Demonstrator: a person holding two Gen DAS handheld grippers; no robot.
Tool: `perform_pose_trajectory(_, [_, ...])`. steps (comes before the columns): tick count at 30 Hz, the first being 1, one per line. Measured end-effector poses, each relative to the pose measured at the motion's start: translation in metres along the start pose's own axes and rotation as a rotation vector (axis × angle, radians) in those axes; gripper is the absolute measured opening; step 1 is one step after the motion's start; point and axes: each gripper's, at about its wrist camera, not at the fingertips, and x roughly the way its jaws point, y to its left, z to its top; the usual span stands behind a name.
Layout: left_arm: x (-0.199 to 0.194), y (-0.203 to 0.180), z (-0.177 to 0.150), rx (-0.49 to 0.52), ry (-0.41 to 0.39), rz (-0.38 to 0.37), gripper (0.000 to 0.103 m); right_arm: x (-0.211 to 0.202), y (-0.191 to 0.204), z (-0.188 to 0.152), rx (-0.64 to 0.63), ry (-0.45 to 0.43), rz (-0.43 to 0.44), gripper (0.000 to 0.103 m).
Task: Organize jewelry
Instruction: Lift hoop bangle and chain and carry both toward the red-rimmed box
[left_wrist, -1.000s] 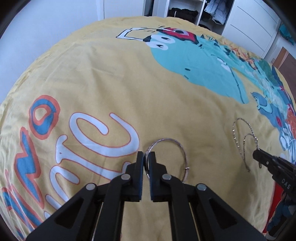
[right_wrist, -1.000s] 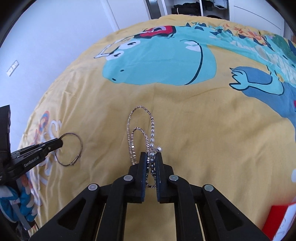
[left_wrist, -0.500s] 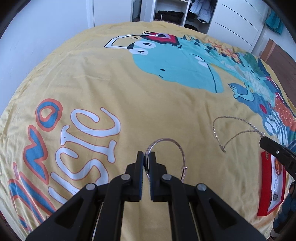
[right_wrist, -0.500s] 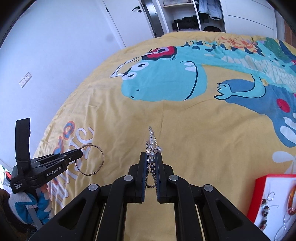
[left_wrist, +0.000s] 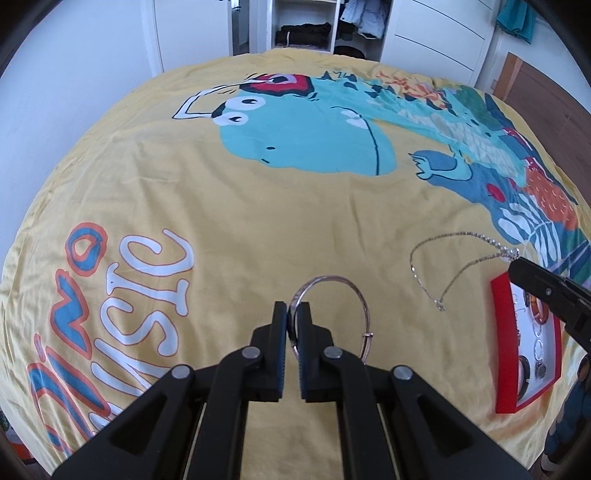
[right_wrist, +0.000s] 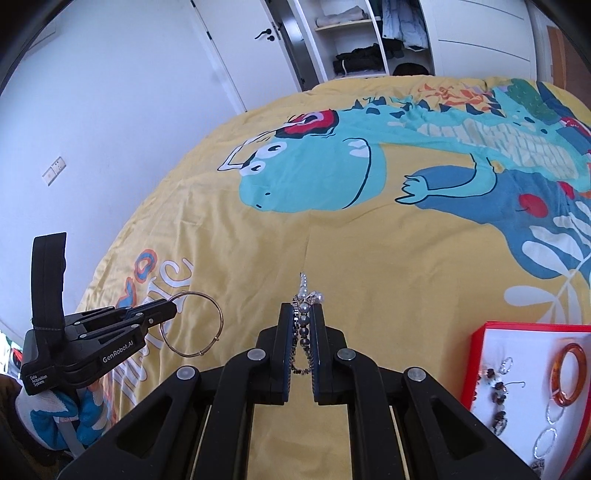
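My left gripper (left_wrist: 291, 314) is shut on a thin metal bangle (left_wrist: 360, 299) and holds it above the yellow bedspread; it also shows in the right wrist view (right_wrist: 168, 314) with the bangle (right_wrist: 218, 314). My right gripper (right_wrist: 303, 314) is shut on a beaded silver necklace (right_wrist: 303, 295), whose chain (left_wrist: 417, 273) hangs in a loop from the gripper (left_wrist: 517, 264) in the left wrist view. A red jewelry box (right_wrist: 480, 347) with a white lining lies open at the lower right, holding an orange bangle (right_wrist: 569, 373) and several earrings and rings.
The yellow bedspread (left_wrist: 258, 206) with a teal dinosaur print (left_wrist: 306, 136) covers the whole bed. The red box also shows in the left wrist view (left_wrist: 500, 332) at the right. White wardrobes and an open closet (right_wrist: 362, 40) stand beyond the bed.
Both grippers have risen away from the bedspread with their jewelry. The necklace has come off the cloth and hangs. The red box has come into view.
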Motion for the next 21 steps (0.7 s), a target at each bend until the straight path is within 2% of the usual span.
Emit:
perform_pose_trajectory(7, [-0.01,-0.008,-0.004,0.016,0.009,-0.003,0.004,-0.015,-0.003,0.0,0.002,-0.008,-0.009,0.008])
perform_pose_trajectory(21, [-0.024,0.001,-0.006,0.008,0.012,0.018,0.005,-0.03,0.008,-0.002,-0.01,-0.008,-0.002,0.008])
